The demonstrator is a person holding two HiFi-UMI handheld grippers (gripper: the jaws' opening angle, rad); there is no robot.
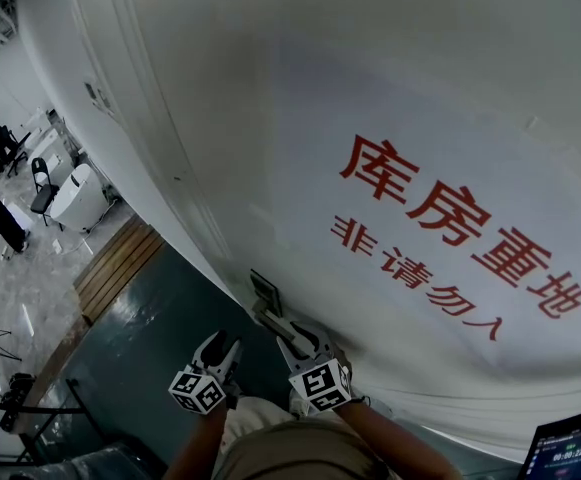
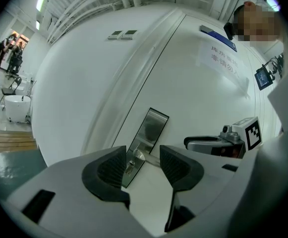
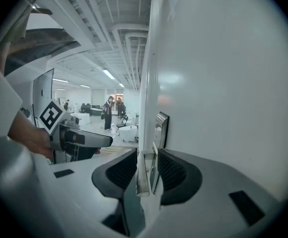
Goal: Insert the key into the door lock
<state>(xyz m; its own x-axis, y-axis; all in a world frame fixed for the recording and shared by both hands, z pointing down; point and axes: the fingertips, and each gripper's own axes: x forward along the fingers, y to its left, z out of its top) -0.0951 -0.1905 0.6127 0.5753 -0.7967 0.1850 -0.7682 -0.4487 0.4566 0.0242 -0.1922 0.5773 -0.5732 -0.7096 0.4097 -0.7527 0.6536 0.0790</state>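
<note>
Step in hand, as we judge it: approach to the lock, key not yet shown going in.

- Right gripper [image 3: 147,158]: jaws drawn in on the handle [image 3: 143,175] of the door [image 1: 270,118]. The lever stands upright between the pads and looks clamped.
- Left gripper [image 2: 143,157]: jaws spread with nothing between the pads. It hangs just off the door, aimed at the lock plate [image 2: 151,128].
- Key: we find none in either gripper. A small bright speck sits at the keyhole [image 2: 129,167], low on the plate under the handle. It is too small to tell a bare cylinder from a key head.

Next move, our judgement: if that speck is a key, the free left gripper needs to close on its head squarely. If not, a key has to be fetched first. Either way the approach is tight, because the lever passes just above the keyhole.

What each view gives:
- The left gripper view alone shows the plate face-on with the keyhole, and the right gripper off to the side at the lever's end.
- The right gripper view sees the plate only edge-on and no keyhole, but it settles the grip on the handle.
- The head view alone shows both grippers side by side low on the door, beneath red lettering [image 1: 450,228].
</note>
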